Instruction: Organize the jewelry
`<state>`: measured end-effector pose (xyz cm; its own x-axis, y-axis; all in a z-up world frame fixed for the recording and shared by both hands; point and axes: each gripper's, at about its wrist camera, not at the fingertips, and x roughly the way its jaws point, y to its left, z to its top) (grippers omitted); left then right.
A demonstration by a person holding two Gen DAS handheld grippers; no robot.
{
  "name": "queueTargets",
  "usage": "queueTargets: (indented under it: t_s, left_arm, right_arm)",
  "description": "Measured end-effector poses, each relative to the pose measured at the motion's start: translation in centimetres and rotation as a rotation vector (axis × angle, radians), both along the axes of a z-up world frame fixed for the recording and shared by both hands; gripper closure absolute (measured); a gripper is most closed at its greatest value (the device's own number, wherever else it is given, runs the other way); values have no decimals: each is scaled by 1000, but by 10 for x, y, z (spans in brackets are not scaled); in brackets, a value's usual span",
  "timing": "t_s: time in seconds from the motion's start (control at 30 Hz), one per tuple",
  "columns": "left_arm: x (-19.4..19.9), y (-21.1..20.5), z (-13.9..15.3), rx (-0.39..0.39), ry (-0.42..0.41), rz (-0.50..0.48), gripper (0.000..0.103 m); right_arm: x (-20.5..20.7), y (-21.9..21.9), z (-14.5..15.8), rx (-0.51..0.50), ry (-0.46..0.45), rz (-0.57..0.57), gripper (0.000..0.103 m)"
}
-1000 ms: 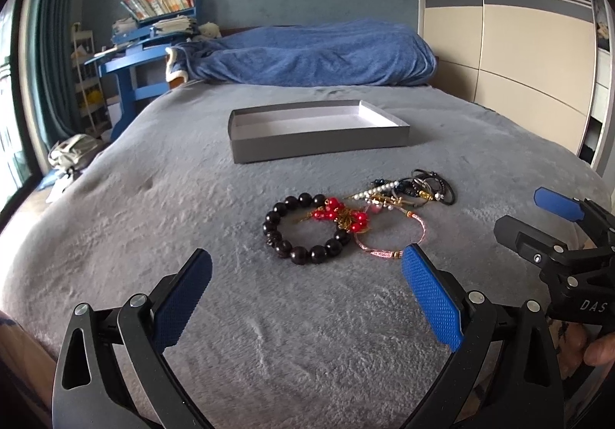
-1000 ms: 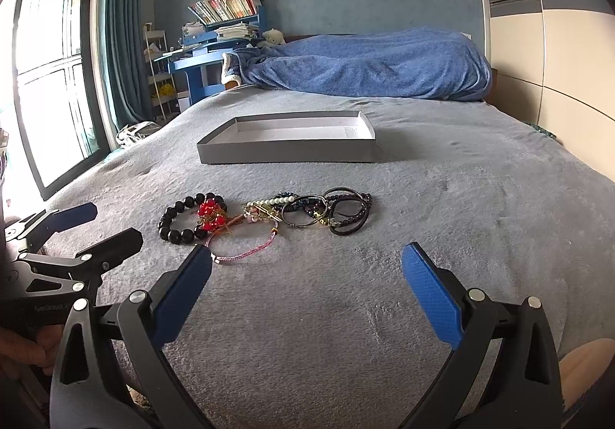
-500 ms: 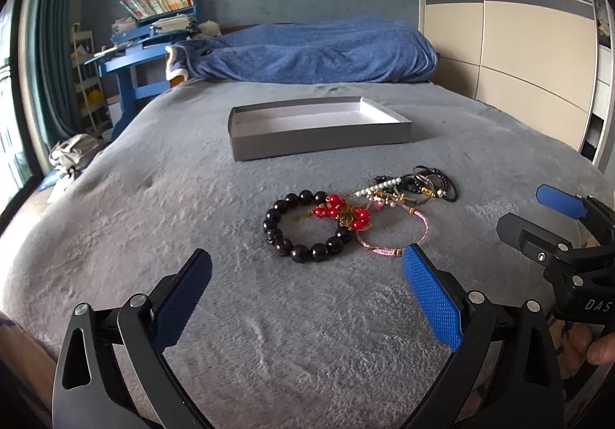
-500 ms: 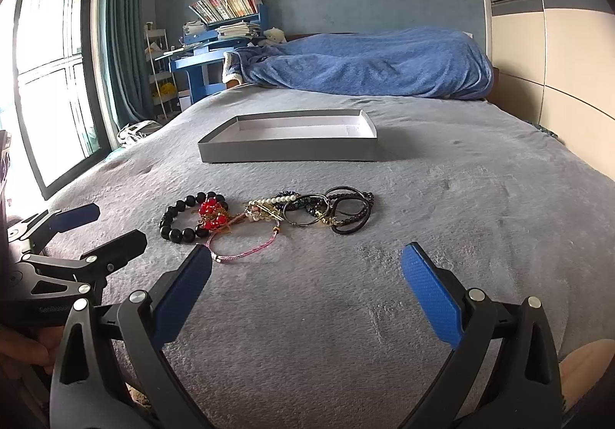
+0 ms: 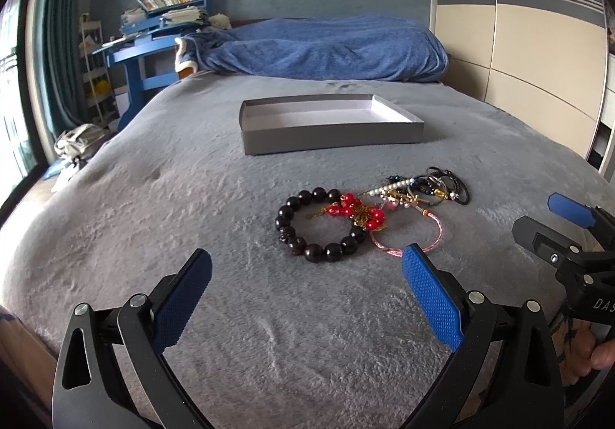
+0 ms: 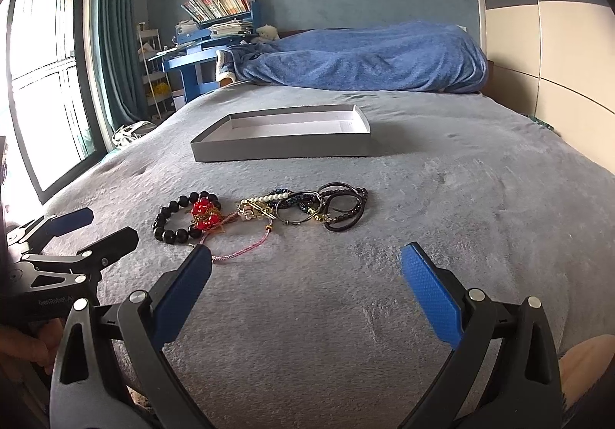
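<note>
Both views had crept a bit closer to the jewelry pile over the last second, nothing else shifted. Left gripper and right gripper both had jaws wide apart, empty. Pile sat on the grey blanket just ahead of the left jaws, and ahead-left of the right ones; the empty grey box was further out. I'd grab the black bead bracelet first since it's at the edge, lifting slowly so tangled strands don't drag.
</note>
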<state>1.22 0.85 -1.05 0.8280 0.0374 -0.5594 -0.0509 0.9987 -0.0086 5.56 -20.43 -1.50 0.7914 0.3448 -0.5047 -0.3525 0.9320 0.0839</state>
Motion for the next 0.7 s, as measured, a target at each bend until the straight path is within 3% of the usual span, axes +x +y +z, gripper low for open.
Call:
queueTargets:
  t_s: [0.7]
  left_arm:
    - [19,-5,1,10,5,-49,6]
  right_arm:
    - [15,-3,3,14,33,-38,5]
